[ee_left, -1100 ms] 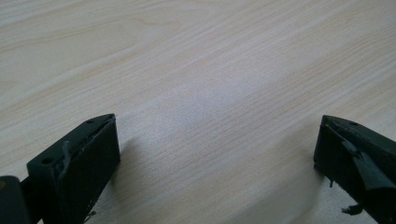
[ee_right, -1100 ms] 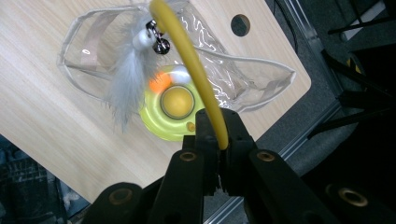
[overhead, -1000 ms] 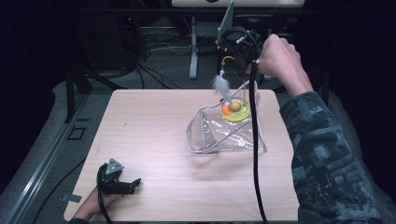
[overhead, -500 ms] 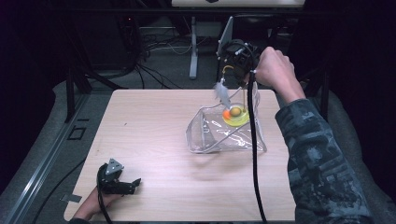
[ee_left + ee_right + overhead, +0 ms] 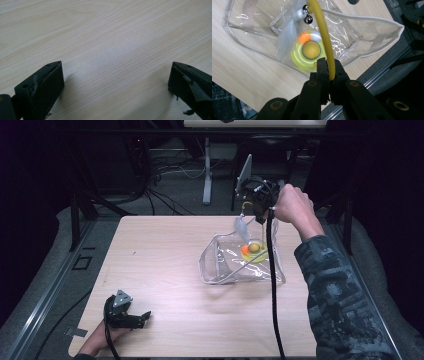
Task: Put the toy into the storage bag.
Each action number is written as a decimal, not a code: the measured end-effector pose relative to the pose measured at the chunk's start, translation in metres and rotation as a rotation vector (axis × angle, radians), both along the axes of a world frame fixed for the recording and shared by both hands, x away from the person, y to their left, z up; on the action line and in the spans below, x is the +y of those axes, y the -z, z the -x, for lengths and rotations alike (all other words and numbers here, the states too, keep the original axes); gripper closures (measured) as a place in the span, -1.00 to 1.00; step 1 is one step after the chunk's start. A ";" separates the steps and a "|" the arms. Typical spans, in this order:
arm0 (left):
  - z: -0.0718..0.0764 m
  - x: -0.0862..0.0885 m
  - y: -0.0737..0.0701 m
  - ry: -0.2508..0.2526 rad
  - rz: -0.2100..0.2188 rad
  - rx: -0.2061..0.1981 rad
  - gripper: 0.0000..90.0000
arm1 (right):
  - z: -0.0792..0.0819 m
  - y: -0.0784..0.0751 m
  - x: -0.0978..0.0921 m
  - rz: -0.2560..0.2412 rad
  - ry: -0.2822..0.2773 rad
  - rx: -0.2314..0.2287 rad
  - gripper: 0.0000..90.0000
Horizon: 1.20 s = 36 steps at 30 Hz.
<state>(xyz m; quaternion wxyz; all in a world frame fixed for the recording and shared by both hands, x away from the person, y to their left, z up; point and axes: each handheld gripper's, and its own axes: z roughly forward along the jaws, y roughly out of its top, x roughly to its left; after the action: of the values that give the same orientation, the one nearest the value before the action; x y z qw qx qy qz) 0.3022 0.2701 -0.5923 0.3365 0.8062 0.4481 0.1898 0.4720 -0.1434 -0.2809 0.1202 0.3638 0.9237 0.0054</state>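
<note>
A clear plastic bag [image 5: 240, 262] [image 5: 362, 32] with white-trimmed edges lies on the right half of the wooden table [image 5: 165, 265]. Inside it sits a yellow-green disc toy [image 5: 308, 53] [image 5: 255, 251] with an orange ball. My right gripper [image 5: 255, 200] [image 5: 329, 67] is held high above the bag's far edge, shut on a yellow wand [image 5: 322, 30]. From the wand's end hang a white feather [image 5: 287, 37] [image 5: 241, 226] and small bells [image 5: 307, 16] over the bag's mouth. My left gripper [image 5: 135, 319] [image 5: 115, 82] rests low on the table's near left corner, open, bare wood between its fingers.
Black cable [image 5: 272, 290] trails from the right gripper across the bag toward the near edge. Beyond the far edge stand metal frame legs [image 5: 206, 170] and tangled cables on the floor. A metal rail [image 5: 382, 67] runs along the table's far side.
My right gripper has lifted slightly up and away from the bag with the wand, so the feather hangs higher over the opening. The left gripper has stayed put.
</note>
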 end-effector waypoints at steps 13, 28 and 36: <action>0.000 0.000 0.000 -0.001 0.003 0.001 -1.00 | 0.000 0.028 -0.008 0.001 -0.002 0.039 0.95; 0.000 0.000 0.000 -0.002 0.004 0.001 -1.00 | 0.000 0.057 -0.019 -0.009 0.004 0.072 0.95; 0.000 0.000 0.000 -0.001 0.004 0.002 -1.00 | -0.002 0.072 -0.021 0.000 0.016 0.091 0.95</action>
<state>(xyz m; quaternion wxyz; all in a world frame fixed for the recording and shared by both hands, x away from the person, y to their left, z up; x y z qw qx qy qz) 0.3020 0.2699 -0.5924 0.3376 0.8054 0.4492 0.1884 0.4736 -0.1644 -0.3529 0.0779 0.3710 0.9253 -0.0121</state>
